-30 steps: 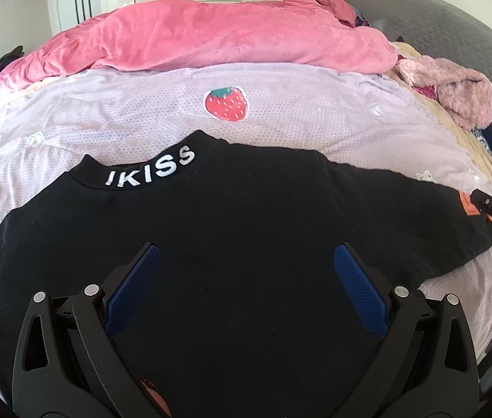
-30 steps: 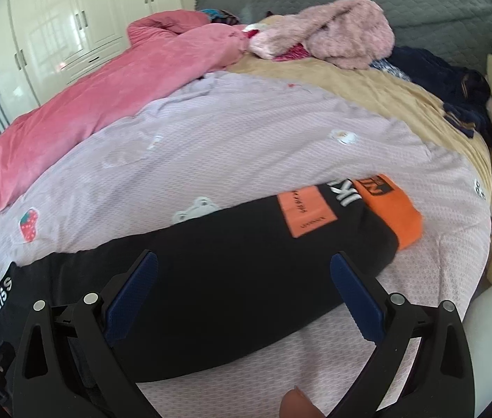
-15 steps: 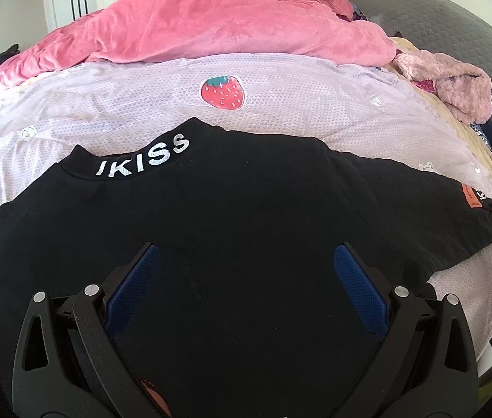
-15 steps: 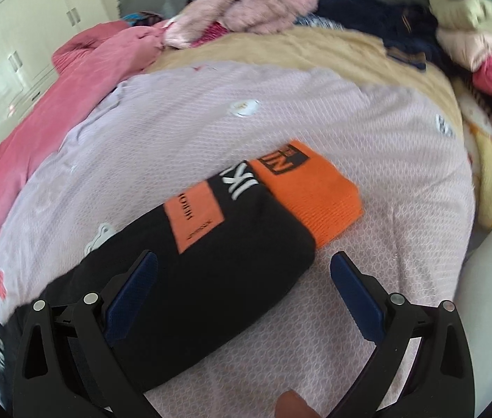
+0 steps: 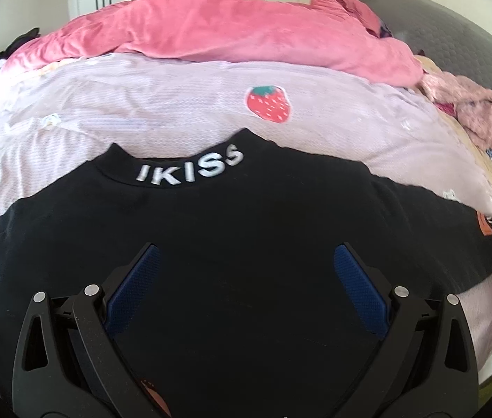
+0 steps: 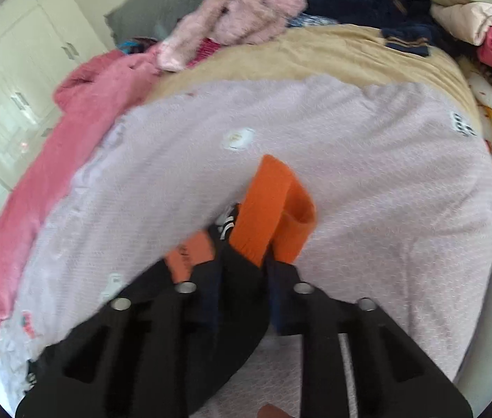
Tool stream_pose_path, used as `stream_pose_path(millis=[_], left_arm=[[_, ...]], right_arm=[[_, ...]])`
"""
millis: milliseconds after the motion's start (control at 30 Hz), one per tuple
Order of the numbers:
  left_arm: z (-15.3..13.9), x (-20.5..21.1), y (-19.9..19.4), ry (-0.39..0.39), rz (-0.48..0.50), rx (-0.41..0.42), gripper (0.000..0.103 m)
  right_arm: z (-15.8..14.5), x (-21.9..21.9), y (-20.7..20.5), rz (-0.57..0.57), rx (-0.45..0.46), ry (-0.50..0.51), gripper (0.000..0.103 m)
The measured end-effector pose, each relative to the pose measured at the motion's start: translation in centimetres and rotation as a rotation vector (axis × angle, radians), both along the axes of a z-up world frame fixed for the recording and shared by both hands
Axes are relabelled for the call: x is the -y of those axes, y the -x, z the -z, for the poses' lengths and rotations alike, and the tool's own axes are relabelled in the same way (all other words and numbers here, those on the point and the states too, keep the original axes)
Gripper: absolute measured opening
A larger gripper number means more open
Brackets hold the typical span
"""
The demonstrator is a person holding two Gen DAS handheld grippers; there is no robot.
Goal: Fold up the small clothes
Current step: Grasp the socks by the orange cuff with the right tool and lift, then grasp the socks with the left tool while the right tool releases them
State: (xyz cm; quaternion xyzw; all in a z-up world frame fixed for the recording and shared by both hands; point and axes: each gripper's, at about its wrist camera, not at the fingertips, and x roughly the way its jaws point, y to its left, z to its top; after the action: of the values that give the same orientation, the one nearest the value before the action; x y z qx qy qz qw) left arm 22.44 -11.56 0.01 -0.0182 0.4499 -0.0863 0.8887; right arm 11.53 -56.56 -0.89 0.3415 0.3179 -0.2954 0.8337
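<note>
A black top (image 5: pixel 246 226) with "IKISS" in white on its collar (image 5: pixel 190 170) lies flat on the lilac bed cover (image 5: pixel 141 111). My left gripper (image 5: pixel 246 268) hovers over the top's middle, open, with nothing between its blue pads (image 5: pixel 134 289). In the right wrist view, the top's sleeve ends in an orange cuff (image 6: pixel 270 202). My right gripper (image 6: pixel 242 261) is closing its jaws on the black sleeve just behind that cuff. The fabric is pinched between the pads, and the cuff stands bunched up beyond the fingertips.
A pink quilt (image 5: pixel 228 38) lies heaped along the far side of the bed. A fluffy pink garment (image 6: pixel 246 10), navy clothes (image 6: pixel 368 3) and a beige blanket (image 6: pixel 315 55) sit toward the grey headboard. White wardrobes (image 6: pixel 12 69) stand past the bed.
The right gripper moved along the sleeve to its cuff end, rolled, and went from wide open to pinching the sleeve, bunching the cuff. The left gripper stayed open and shifted a little over the top.
</note>
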Motion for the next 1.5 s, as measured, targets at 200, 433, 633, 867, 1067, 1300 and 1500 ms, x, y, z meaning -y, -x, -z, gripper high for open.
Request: stream_pose_path(millis=[200, 433, 633, 867, 1067, 1300, 1500], left_arm=[[-0.3, -1.1, 0.0, 0.011, -0.019, -0.006, 0.094], [-0.4, -1.4, 0.3, 0.019, -0.010, -0.008, 0.094], [-0.5, -1.8, 0.6, 0.044, 0.000, -0.017, 0.094], [-1.0, -3.4, 0.3, 0.070, -0.039, -0.011, 0.094], [-1.3, -4.1, 0.2, 0.087, -0.056, -0.011, 0.094], [-1.3, -3.9, 0.3, 0.106, -0.048, -0.026, 0.094], [-0.9, -3.4, 0.4, 0.192, -0.022, -0.079, 0.094]], right_arm=[[-2.4, -2.5, 0.0, -0.114, 0.107, 0.062, 0.013], [-5.2, -7.6, -0.6, -0.293, 0.208, 0.121, 0.013], [-6.9, -13.6, -1.5, -0.495, 0.268, 0.154, 0.013], [-7.5, -20.4, -2.1, -0.697, 0.294, 0.163, 0.013], [-7.4, -24.6, -1.8, -0.825, 0.300, 0.172, 0.020], [-8.0, -24.9, -1.0, -0.860, 0.346, 0.164, 0.023], [-7.0, -23.2, -1.9, -0.793, 0.232, 0.216, 0.023]])
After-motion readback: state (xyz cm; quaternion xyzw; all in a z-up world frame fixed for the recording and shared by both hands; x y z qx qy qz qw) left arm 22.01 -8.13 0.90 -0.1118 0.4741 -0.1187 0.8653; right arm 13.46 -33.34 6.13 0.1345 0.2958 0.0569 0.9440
